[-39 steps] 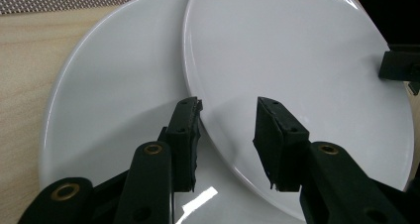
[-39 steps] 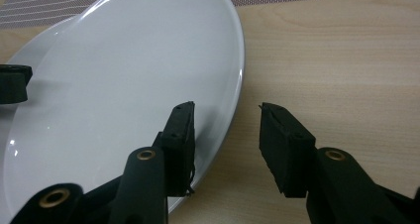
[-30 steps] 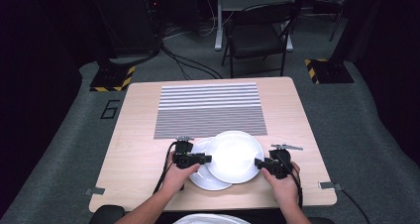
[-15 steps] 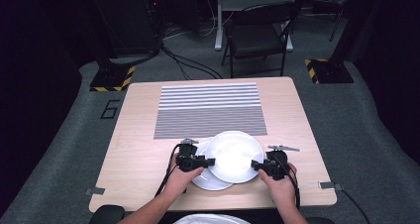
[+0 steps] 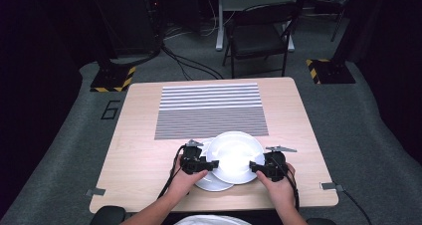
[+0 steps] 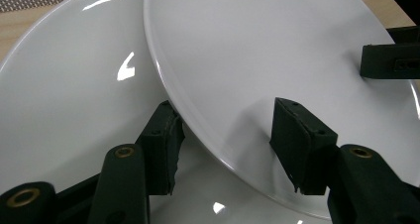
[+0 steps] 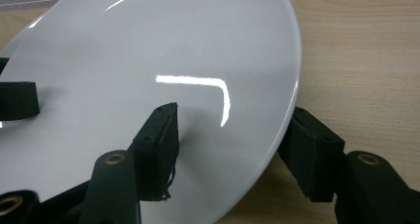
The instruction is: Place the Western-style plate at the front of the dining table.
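Both my sets of fingers have just been opening around the upper plate (image 5: 234, 155) (rim between them, pads clear). Left gripper (image 5: 208, 164) and right gripper (image 5: 256, 167) flank it; it overlaps the lower plate (image 5: 215, 184) on the tabletop (image 5: 144, 155).

My matt black gripper pads (image 6: 161, 149) look rubbery; both white plates (image 5: 234, 155) gleam glossy and smooth on the pale, matt wood-grain table (image 5: 139, 150).

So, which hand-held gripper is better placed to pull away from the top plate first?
Probably the right hand-held gripper: its jaws have just been opening around the top plate's rim over bare table. The left hand-held gripper, also just opening, has one jaw between both plates, over the lower plate.
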Demonstrator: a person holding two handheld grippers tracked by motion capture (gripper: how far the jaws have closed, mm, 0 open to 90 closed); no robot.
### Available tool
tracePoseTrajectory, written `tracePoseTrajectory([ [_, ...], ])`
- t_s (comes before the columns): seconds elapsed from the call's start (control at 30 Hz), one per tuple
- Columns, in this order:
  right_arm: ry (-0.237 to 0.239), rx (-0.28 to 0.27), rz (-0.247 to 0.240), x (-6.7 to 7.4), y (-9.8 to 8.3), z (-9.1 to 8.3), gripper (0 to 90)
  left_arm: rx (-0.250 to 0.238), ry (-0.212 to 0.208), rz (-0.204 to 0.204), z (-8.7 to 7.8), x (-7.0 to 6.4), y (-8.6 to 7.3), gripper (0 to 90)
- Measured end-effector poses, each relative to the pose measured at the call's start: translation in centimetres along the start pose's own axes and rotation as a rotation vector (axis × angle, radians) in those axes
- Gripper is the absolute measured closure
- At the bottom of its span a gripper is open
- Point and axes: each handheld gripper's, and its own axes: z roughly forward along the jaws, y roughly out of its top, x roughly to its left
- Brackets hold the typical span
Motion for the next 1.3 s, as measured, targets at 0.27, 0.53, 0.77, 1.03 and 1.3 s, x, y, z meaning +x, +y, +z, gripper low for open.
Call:
tracePoseTrajectory([
  [0.27,-0.006,-0.002,-0.005,0.2,-0.1,0.0,40.4,0.006,-0.004,-0.002,0.0,0.1,0.0,45.8],
  [0.53,-0.008,0.007,-0.019,0.4,-0.1,-0.1,40.5,0.004,-0.006,-0.007,-0.1,0.1,0.0,46.3],
  [0.77,-0.002,0.003,-0.002,0.6,0.0,-0.3,40.7,-0.005,-0.009,-0.011,-0.5,0.3,0.2,46.4],
  [1.03,0.011,-0.013,-0.009,0.9,0.4,-0.7,41.1,-0.025,-0.011,-0.021,-1.1,0.4,0.6,46.6],
  [1.3,0.025,-0.012,-0.024,1.5,1.0,-0.8,41.1,-0.044,0.004,-0.017,-1.7,0.6,1.1,47.4],
])
